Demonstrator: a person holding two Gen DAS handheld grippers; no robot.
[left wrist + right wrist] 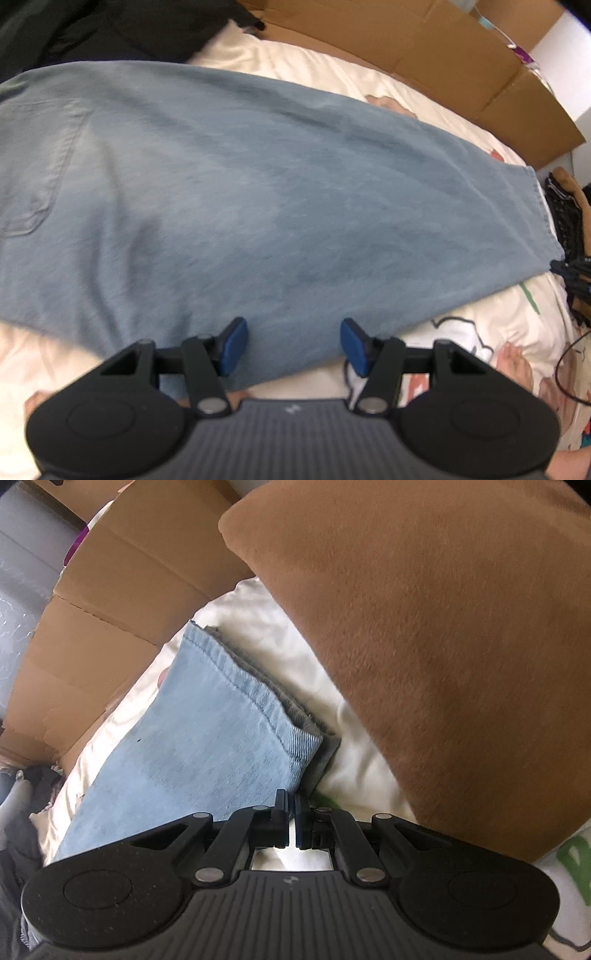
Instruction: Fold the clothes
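Light blue denim jeans [258, 192] flat on cream bedsheet [325, 70]; left tool [293, 345] wide, empty; right tool [291, 821] closed, empty.

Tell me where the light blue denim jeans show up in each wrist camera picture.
Left wrist view: the light blue denim jeans fill the middle, laid flat across the cream bedsheet, hem at right.
Right wrist view: only the hemmed leg end shows, left of centre, beside a brown pillow.
Shared landmark: the brown cardboard box beyond the bed.
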